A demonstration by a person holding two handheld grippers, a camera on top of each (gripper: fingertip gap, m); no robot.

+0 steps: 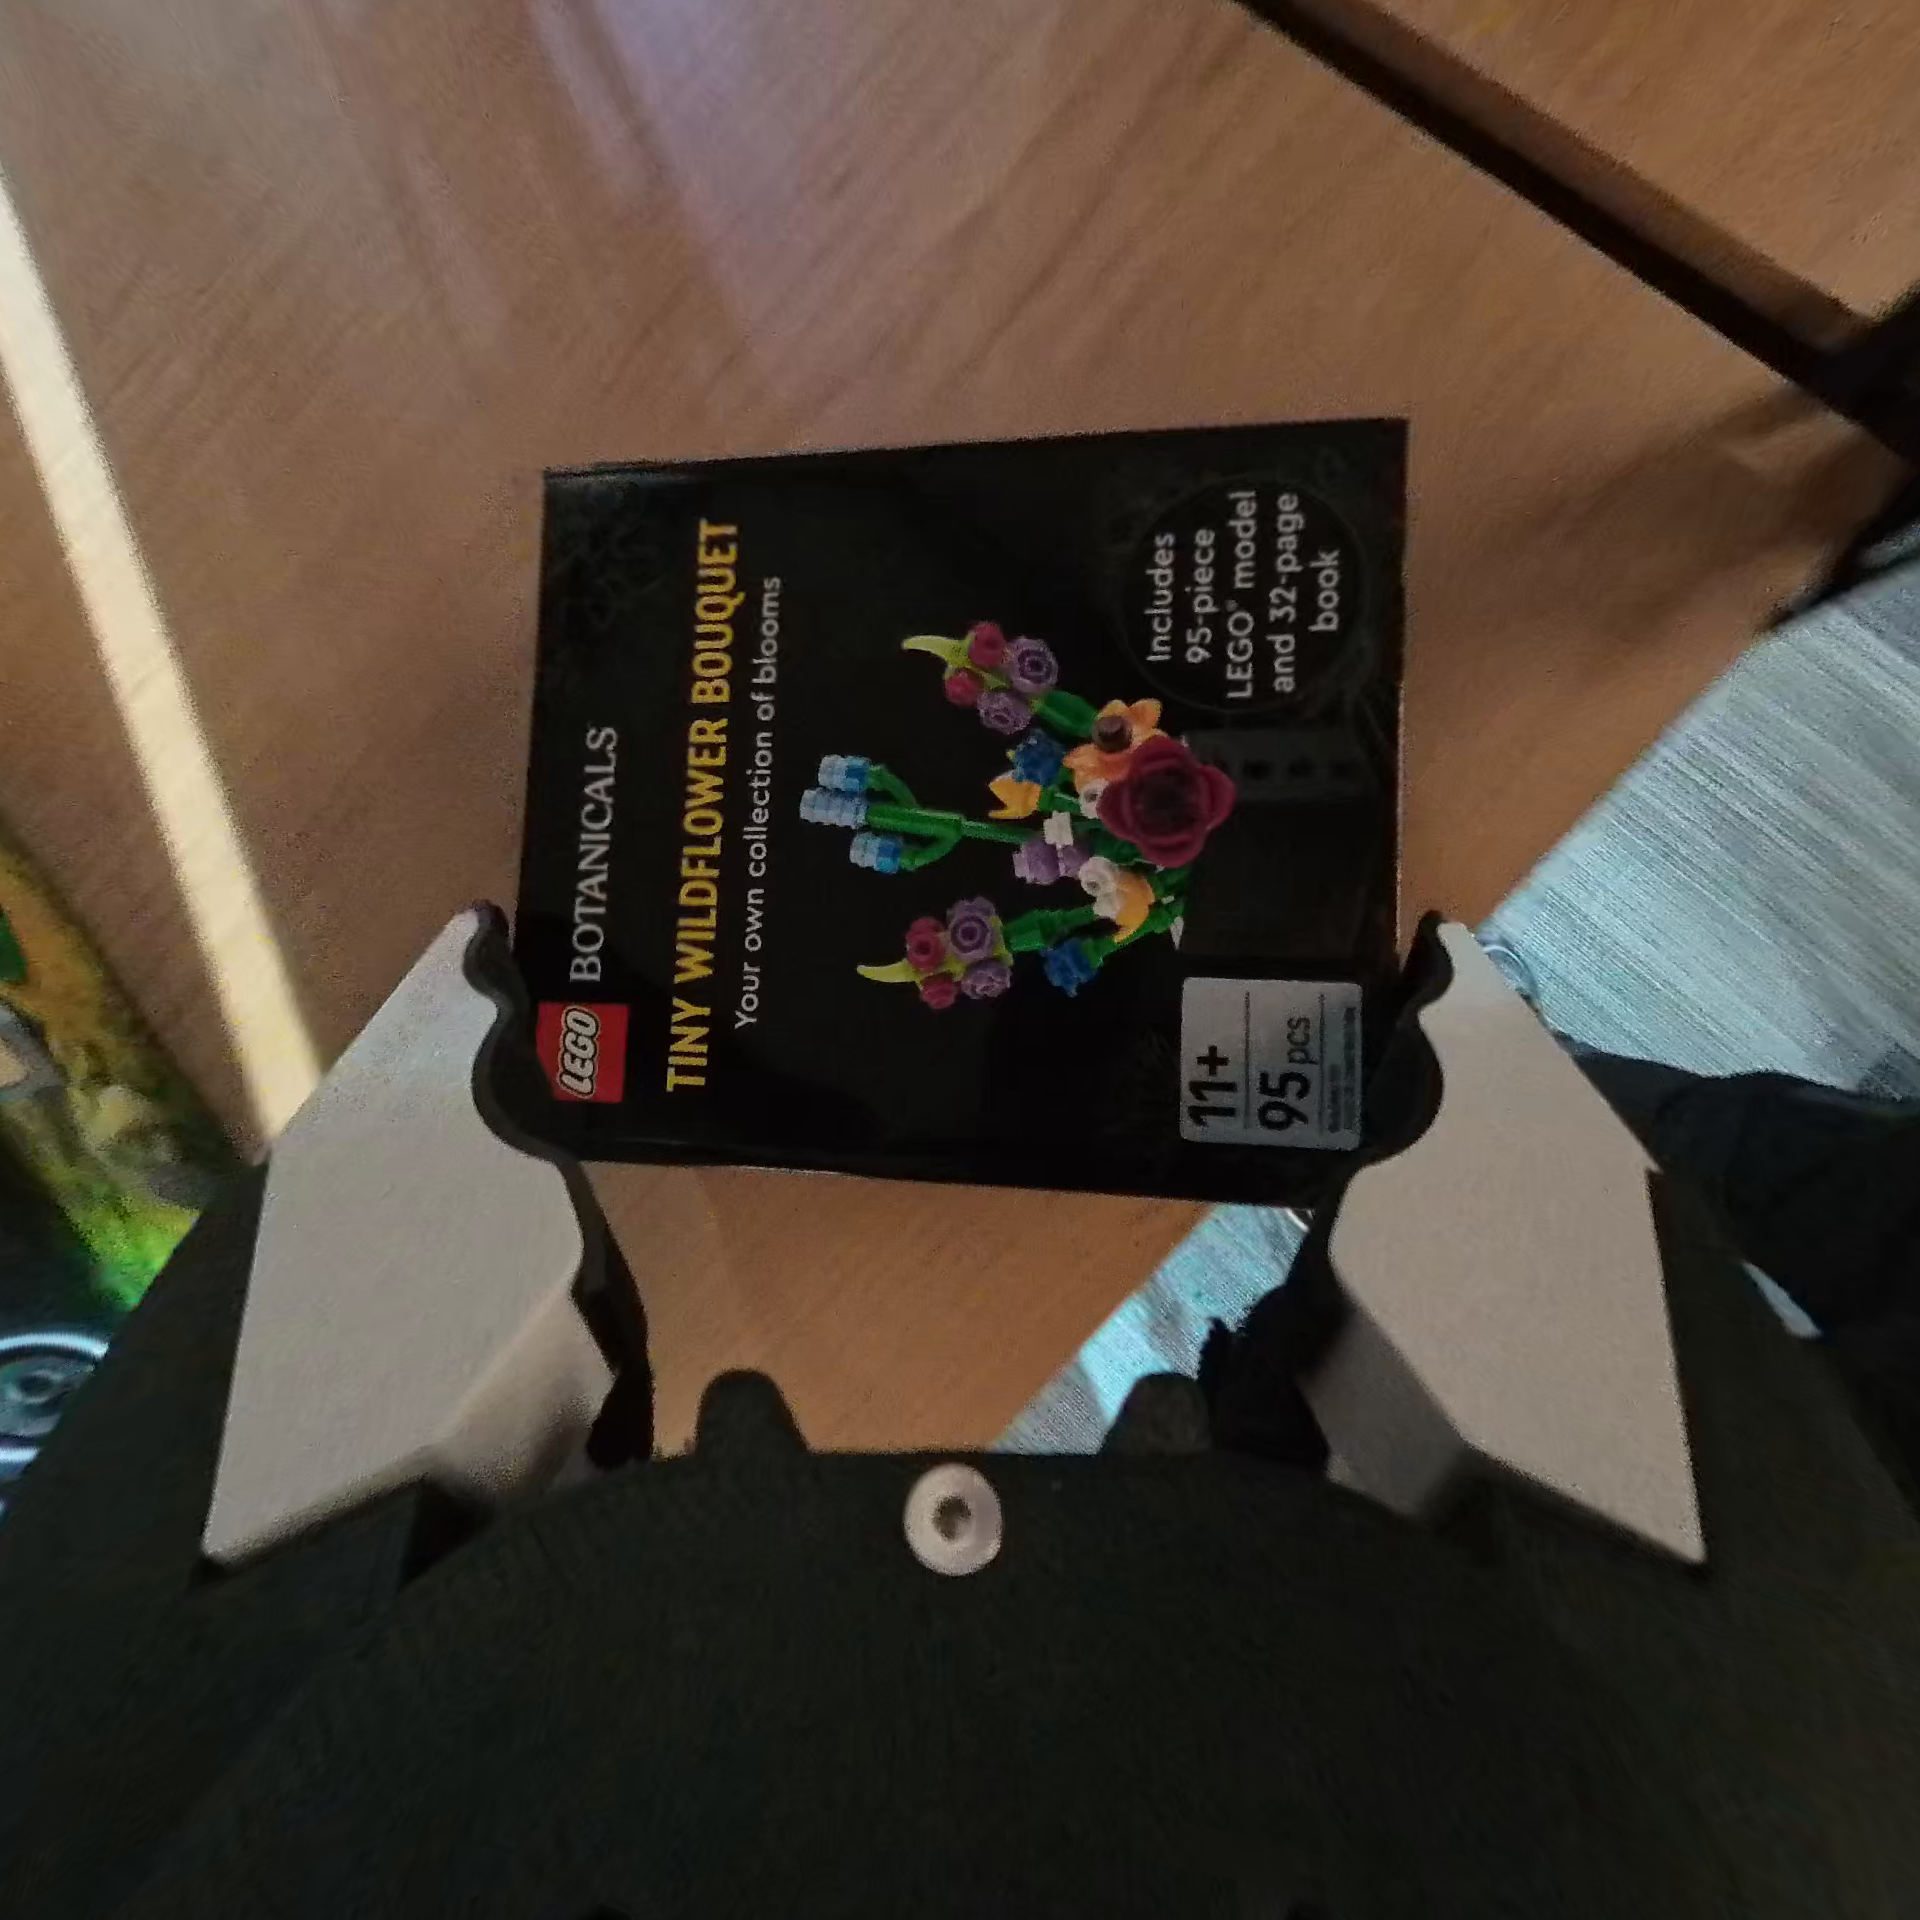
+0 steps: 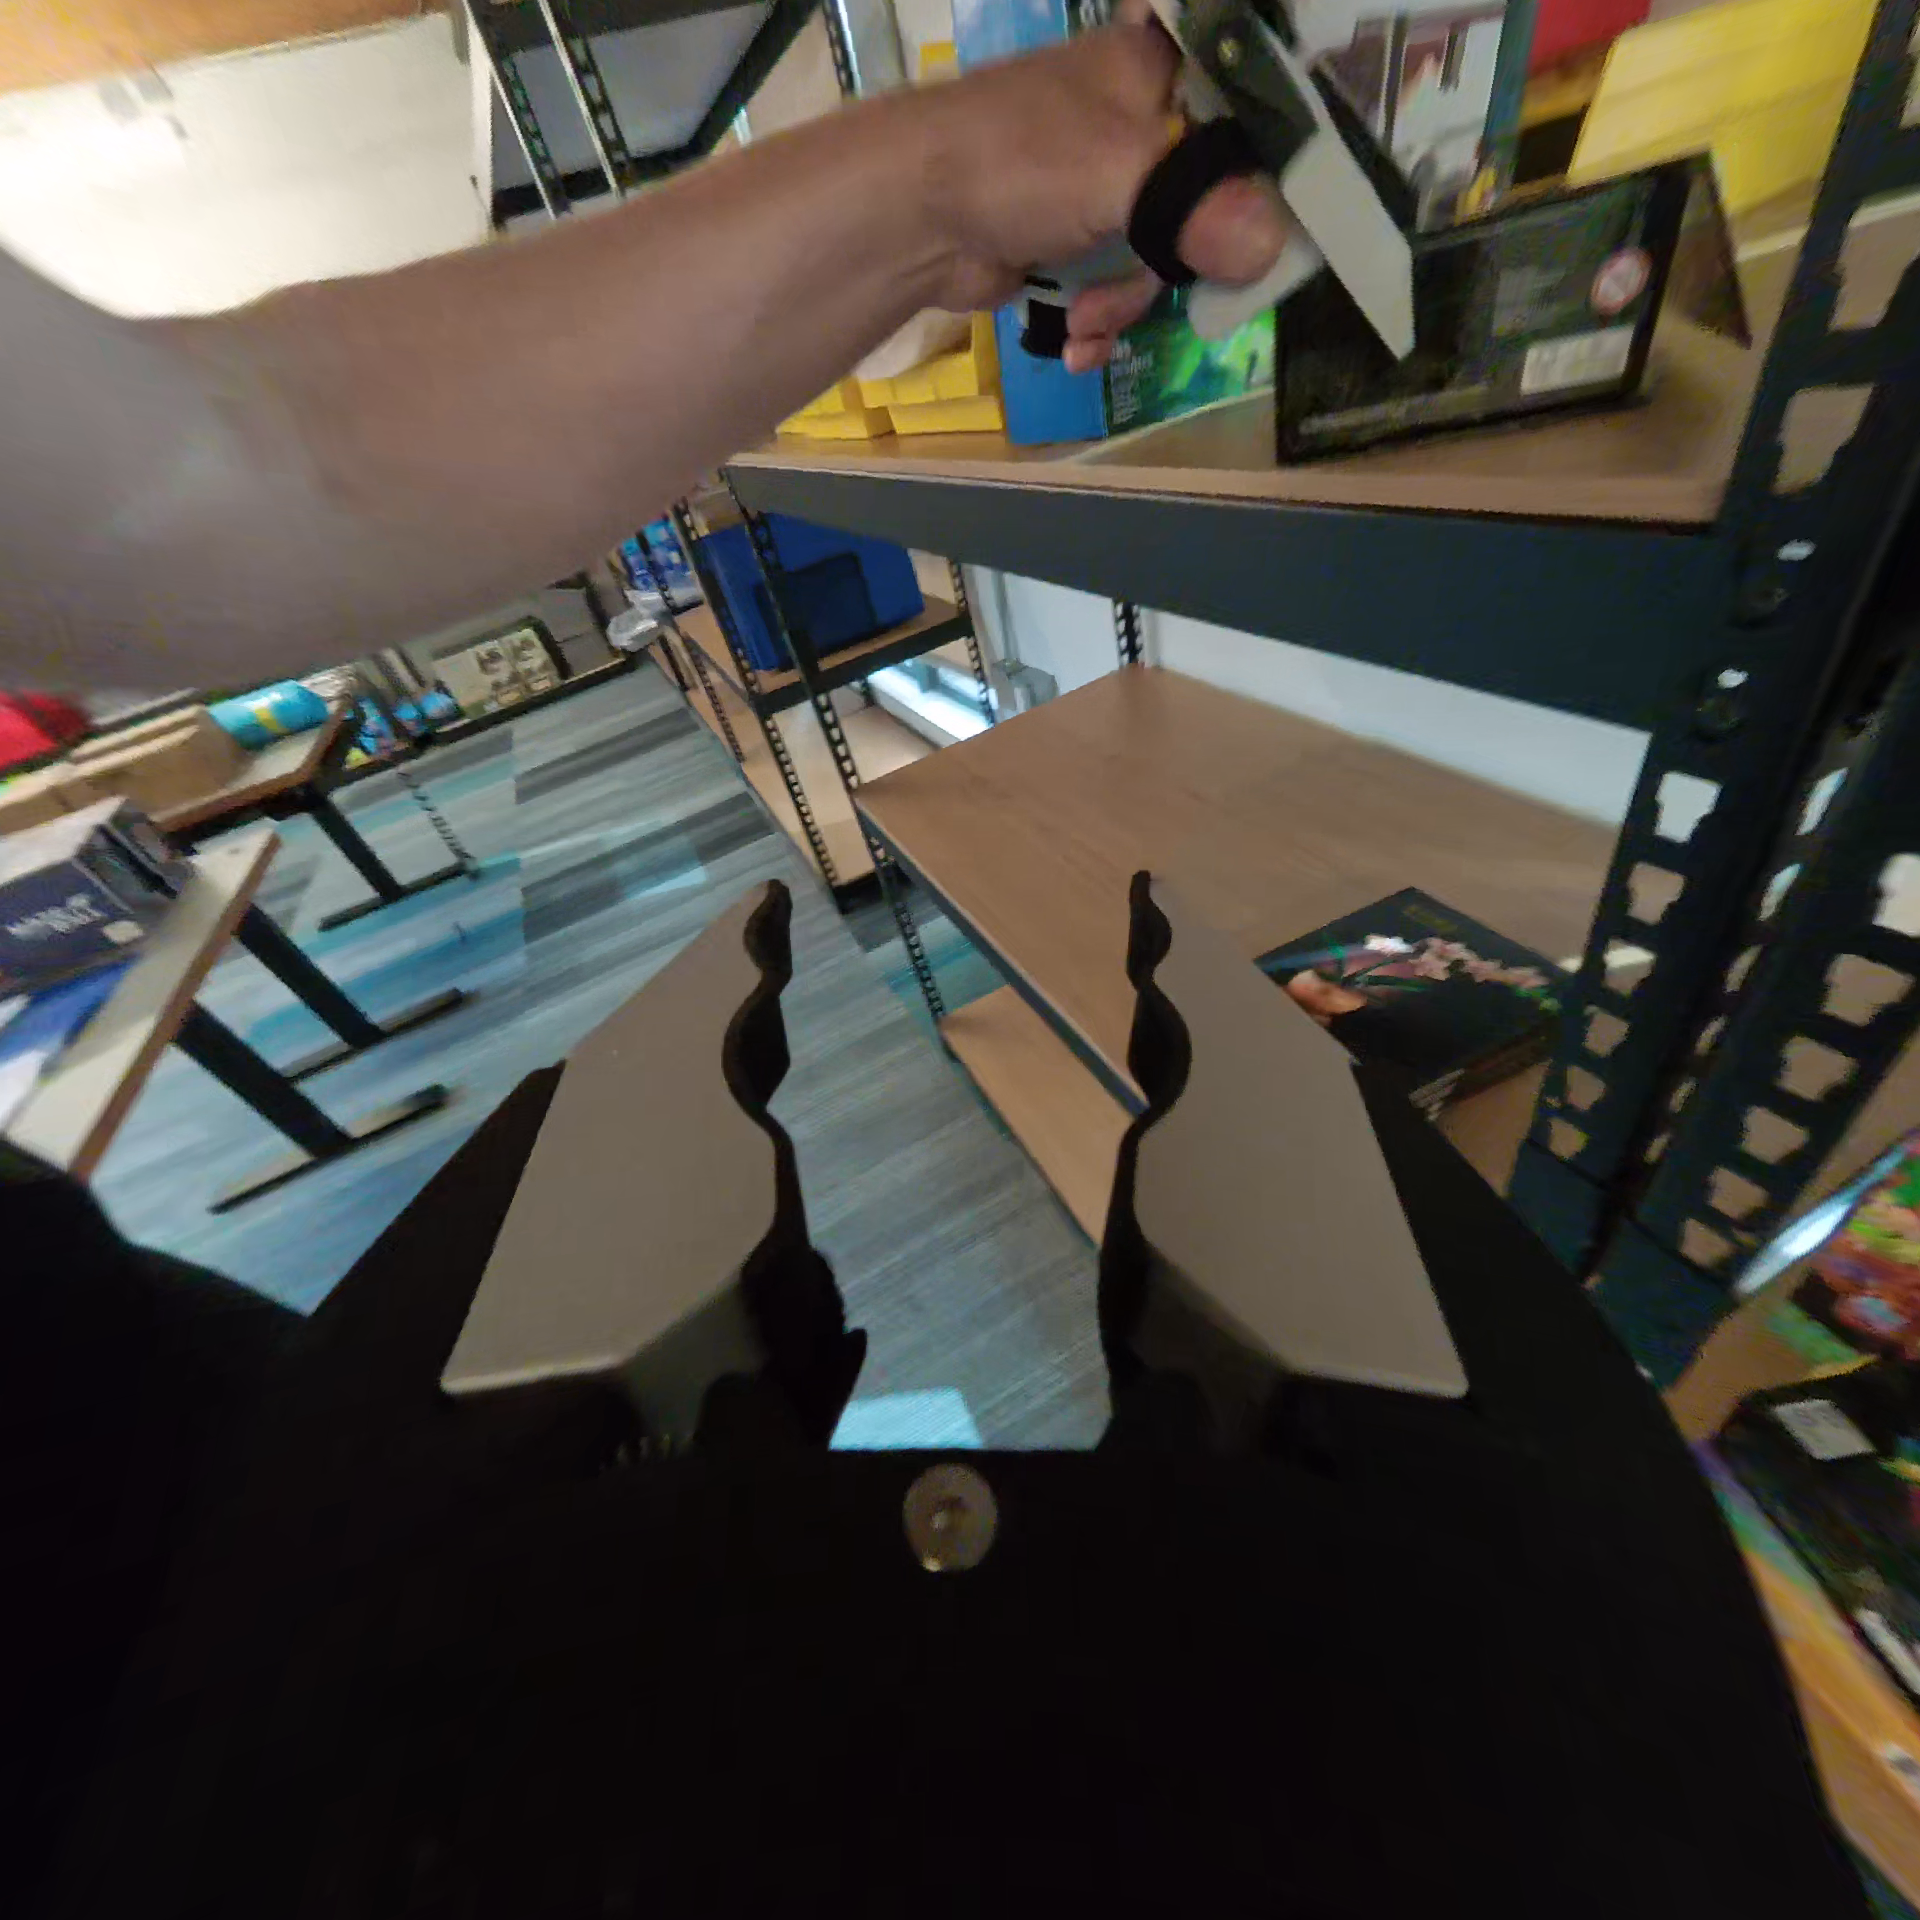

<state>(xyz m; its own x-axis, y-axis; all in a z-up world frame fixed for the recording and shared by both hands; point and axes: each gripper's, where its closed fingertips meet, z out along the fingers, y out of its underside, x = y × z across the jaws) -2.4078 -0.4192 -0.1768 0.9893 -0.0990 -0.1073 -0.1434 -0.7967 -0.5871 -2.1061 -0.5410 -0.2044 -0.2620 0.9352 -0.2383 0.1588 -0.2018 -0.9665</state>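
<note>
My left gripper is shut on a black box with a picture of a brick-built flower bouquet. Both pads press on the box's two sides near its near end, over a wooden shelf board. In the right wrist view the same gripper, held by a hand, holds the box upright at the upper shelf board. My right gripper is open and empty. It hangs in front of the lower shelf, over the carpet.
A black book with flowers on its cover lies on the lower shelf. Yellow bins and a blue-green box stand on the upper shelf. A dark metal upright stands at the right. Tables stand at the left, and coloured boxes lie at the lower right.
</note>
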